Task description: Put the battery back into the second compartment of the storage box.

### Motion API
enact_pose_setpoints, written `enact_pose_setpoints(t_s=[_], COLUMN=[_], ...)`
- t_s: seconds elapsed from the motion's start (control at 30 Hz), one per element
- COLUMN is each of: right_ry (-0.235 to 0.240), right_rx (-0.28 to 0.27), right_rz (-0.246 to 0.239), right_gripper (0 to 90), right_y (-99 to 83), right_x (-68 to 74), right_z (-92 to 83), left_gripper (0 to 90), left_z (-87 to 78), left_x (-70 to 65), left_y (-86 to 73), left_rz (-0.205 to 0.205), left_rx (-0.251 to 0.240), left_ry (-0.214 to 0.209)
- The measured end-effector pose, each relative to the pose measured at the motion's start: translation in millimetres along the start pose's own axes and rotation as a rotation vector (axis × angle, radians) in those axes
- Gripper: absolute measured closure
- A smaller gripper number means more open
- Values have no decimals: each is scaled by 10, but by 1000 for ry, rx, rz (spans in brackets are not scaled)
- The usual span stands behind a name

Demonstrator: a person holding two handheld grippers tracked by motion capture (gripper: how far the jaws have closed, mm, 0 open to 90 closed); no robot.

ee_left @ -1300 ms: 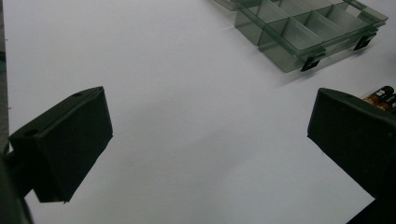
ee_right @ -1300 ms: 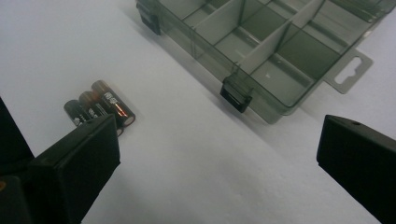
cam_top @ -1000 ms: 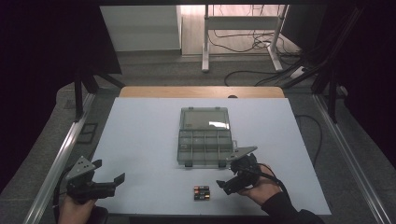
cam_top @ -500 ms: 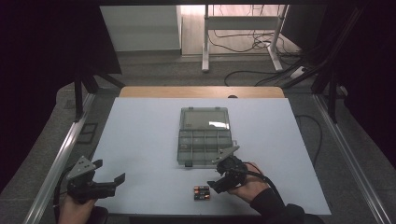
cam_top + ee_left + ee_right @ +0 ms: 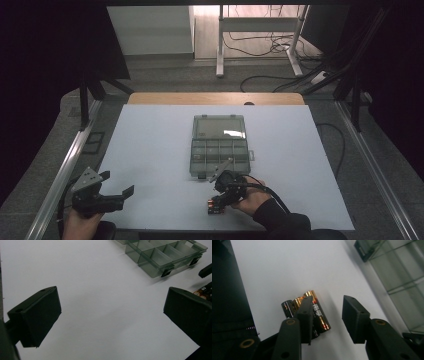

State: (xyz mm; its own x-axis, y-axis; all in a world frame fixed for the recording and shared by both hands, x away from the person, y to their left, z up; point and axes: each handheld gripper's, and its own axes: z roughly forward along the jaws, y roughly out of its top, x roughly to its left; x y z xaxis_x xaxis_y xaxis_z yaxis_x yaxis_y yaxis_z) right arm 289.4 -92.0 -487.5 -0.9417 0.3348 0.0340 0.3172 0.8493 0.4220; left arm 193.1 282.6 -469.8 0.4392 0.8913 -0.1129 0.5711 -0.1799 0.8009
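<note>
Batteries (image 5: 308, 312), black and gold, lying side by side near front edge of white worktop (image 5: 150, 150), just in front of open compartment box (image 5: 219, 145) w/ lid folded back, prob. so cells can go straight into empty slots. Right tongs (image 5: 327, 315) down over batteries, jaws just been closing, half-narrowed but not pinching yet: one jaw over the cells, the other beside them on bare worktop. Left tongs (image 5: 110, 307) spread wide, nothing between, parked well apart at left. Label print on cells too small to read; no brand legible.
</note>
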Motion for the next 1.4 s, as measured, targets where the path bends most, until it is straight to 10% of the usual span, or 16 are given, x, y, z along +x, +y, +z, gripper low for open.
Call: enact_pose_setpoints(t_s=[0.53,1.4], right_ry=[5,-42], right_rx=[79,-48], right_rz=[-57,9], right_gripper=[762,762], right_y=[29,15], right_x=[-5,-105], right_z=[176,-88], left_gripper=[18,20], left_z=[1,2], left_x=[7,11], left_y=[0,-1], left_rz=[-5,-7], left_rx=[-4,-4], left_ry=[-6,-9])
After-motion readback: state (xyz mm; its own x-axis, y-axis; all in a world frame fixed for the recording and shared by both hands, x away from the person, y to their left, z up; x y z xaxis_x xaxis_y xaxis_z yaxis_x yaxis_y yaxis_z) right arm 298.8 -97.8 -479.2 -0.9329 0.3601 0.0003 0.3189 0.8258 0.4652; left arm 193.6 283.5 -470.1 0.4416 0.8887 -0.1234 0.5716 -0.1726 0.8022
